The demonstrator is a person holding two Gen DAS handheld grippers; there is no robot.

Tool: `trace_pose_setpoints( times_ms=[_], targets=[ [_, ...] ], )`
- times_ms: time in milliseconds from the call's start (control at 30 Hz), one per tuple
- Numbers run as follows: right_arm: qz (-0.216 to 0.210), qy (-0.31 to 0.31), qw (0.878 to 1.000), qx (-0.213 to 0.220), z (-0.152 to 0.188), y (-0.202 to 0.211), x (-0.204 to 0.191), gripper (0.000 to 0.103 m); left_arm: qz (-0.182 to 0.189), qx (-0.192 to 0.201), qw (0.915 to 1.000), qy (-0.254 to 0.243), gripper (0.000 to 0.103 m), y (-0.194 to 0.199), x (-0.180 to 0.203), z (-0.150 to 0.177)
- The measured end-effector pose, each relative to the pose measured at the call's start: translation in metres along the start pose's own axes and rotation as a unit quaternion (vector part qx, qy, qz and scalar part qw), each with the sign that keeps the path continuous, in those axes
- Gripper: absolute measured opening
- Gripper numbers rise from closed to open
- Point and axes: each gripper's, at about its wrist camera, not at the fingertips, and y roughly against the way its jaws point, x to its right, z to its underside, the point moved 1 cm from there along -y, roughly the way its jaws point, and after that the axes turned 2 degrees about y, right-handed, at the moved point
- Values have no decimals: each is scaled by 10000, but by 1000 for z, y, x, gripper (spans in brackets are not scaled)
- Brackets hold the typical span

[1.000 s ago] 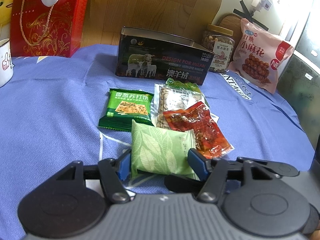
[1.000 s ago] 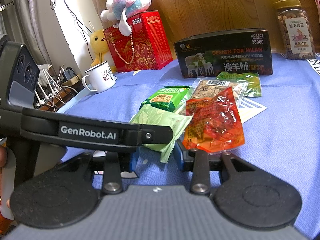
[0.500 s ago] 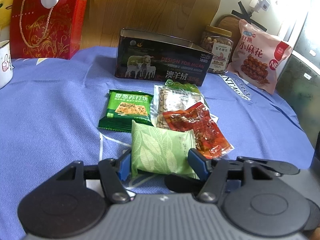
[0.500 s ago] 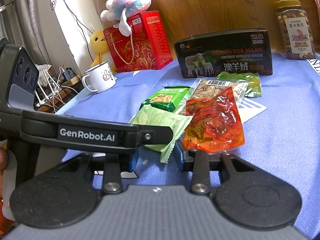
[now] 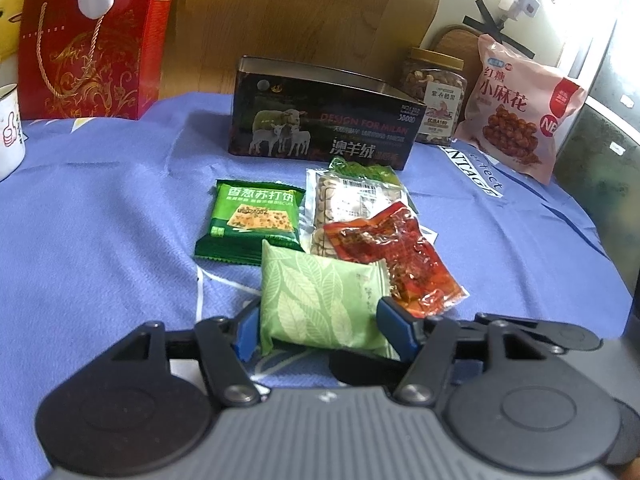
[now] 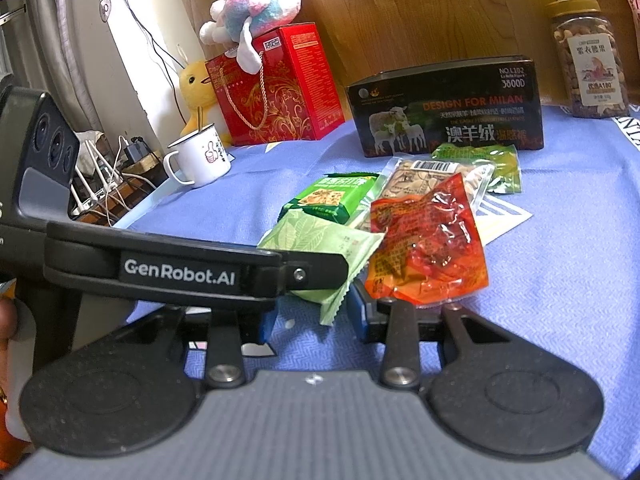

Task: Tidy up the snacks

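Your dark tin box (image 5: 320,120) stands at the back of the bench (image 5: 100,220). Your left tongs (image 5: 320,330) sit spread around the light green packet (image 5: 320,304), not squeezing. Your right tongs (image 6: 312,320) are spread wide, holding nothing.

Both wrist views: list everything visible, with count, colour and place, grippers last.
Pale green leaf-print packet: 1, between the left gripper's fingers.
Dark green biscuit packet: 1, behind it.
Clear nut packet: 1, mid-pile.
Red-orange snack packet: 1, overlapping the nut packet.
Green clear packet: 1, by the tin.
Black open tin: 1, behind the pile.
Nut jar: 1, clear, far right.
Pink snack bag: 1, beside the jar.
Red gift box: 1, far left.
Plush toys: 2, pastel, yellow.
White mug: 1, left.
Blue cloth: 1, underneath.
Left gripper: open.
Right gripper: open.
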Motion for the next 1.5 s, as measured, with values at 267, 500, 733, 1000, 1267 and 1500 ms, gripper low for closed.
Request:
trace_pose_setpoints(
  times_ms=[267,500,733,1000,1267,1500],
  targets=[
    [54,56,10000,11,1,1,-2,41,52,-7,10000,40,61,4,-2,3],
    [68,84,9999,8,1,0,-3,41,64,6,10000,33,61,4,-3,4],
    [53,70,10000,10,0,0,-2,41,44,-6,10000,4,61,3,-1,3],
    [35,50,10000,6,0,0,-2,41,31,-29,10000,-11,61,3,0,2],
    [12,49,10000,5,0,1,-2,42,32,-19,10000,-24,62,2,0,3],
    [20,70,10000,4,0,0,-2,42,45,-20,10000,-46,62,3,0,3]
  ],
)
